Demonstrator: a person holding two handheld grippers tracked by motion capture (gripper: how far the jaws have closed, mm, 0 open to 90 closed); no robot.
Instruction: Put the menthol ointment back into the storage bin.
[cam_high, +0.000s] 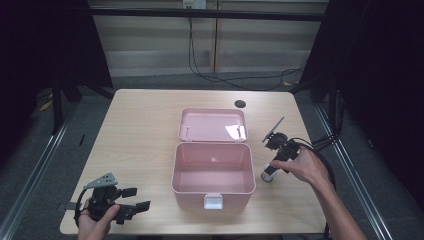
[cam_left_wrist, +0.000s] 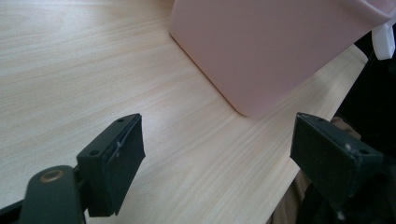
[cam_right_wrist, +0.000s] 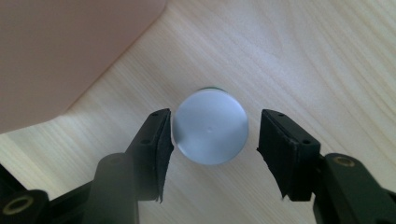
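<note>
Wooden table (cam_high: 145, 125), grey floor (cam_high: 165, 80)

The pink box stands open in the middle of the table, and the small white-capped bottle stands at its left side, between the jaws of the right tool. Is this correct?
Not quite: the white-capped bottle stands at the right side of the pink box, not the left, as the high view shows. The rest holds: the box is open on the table, and the right tool has its jaws on either side of the bottle's cap.

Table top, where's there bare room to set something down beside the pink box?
Bare wood lies left of the pink box, between it and the table edge, down to the left gripper. The strip behind the open lid is bare but for a dark hole. Right of the box is crowded: the right gripper straddles a white-capped bottle.
</note>
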